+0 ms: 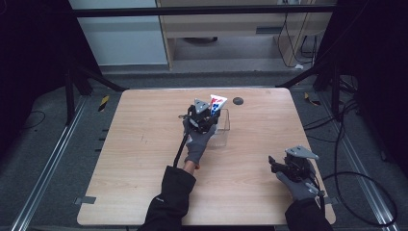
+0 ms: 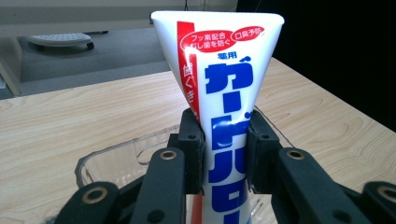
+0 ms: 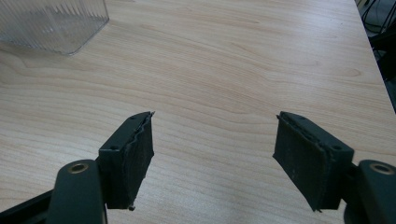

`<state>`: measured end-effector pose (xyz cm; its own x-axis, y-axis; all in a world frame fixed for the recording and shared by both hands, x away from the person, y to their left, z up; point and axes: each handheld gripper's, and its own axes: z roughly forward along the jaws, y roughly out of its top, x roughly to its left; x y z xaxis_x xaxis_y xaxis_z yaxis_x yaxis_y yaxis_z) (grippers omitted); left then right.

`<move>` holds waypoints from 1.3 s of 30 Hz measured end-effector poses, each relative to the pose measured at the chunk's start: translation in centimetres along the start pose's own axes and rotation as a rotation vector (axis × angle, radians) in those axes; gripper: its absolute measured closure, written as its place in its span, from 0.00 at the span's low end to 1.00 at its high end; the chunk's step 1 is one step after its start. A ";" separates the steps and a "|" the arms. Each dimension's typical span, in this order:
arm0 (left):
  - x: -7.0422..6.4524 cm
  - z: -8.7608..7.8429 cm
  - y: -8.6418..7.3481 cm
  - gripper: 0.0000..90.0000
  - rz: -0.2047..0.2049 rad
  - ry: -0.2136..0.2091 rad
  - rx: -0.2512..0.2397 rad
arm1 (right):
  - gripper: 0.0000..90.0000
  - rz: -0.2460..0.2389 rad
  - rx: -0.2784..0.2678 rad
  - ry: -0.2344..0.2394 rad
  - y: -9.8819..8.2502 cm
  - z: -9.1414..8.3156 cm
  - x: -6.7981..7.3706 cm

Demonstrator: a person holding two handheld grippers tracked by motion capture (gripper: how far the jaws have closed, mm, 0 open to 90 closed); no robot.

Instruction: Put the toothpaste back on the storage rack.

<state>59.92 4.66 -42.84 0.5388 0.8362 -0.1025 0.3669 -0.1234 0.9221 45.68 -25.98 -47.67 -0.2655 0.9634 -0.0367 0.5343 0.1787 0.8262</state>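
Observation:
A white toothpaste tube (image 2: 224, 93) with blue and red print stands upright, flat crimped end up, and my left gripper (image 2: 225, 149) is shut on its body. Its lower end hangs inside or just over a clear plastic box (image 2: 116, 158). In the high view the left gripper (image 1: 206, 115) holds the tube (image 1: 216, 103) over the clear box (image 1: 222, 126) near the middle of the wooden table (image 1: 144, 144). My right gripper (image 3: 212, 156) is open with nothing between its pads, low over bare wood; in the high view the right gripper (image 1: 274, 163) rests near the table's right front.
A small dark round spot (image 1: 237, 101) lies on the table behind the box. A corner of the ribbed clear box (image 3: 51, 23) appears at the upper left of the right gripper view. Black frame bars and cables surround the table.

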 end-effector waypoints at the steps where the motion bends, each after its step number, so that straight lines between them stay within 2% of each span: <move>1: 0.0 0.0 -0.1 0.79 0.002 0.001 0.004 | 0.31 0.000 0.000 0.000 0.0 0.0 0.0; 10: 0.0 -0.1 -0.5 0.78 0.027 0.021 0.018 | 0.31 0.001 0.001 -0.001 0.0 0.0 0.0; 18: -0.1 -0.1 -0.8 0.78 0.037 0.017 0.025 | 0.31 0.001 0.000 -0.001 0.0 0.0 0.0; 25: -0.1 -0.2 -0.7 0.77 0.023 0.002 0.031 | 0.31 0.001 -0.001 -0.001 0.0 0.0 0.0; 28: -0.1 -0.2 -0.7 0.72 0.014 -0.008 0.032 | 0.30 0.001 -0.001 -0.001 0.0 -0.1 0.0; 31: -0.3 -0.1 -0.7 0.69 0.044 0.005 0.048 | 0.30 0.004 -0.001 0.002 0.1 -0.1 0.1; 37: -0.4 -0.1 -0.6 0.63 0.041 0.007 0.062 | 0.30 0.004 -0.002 0.000 0.1 -0.1 0.0; 39: -0.2 -0.2 -0.6 0.60 0.019 -0.009 0.055 | 0.30 0.005 -0.003 0.000 0.1 -0.1 0.0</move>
<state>59.39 4.69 -43.30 0.5527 0.8287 -0.0884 0.3972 -0.1687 0.9021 45.60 -25.96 -47.54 -0.2633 0.9642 -0.0328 0.5333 0.1738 0.8279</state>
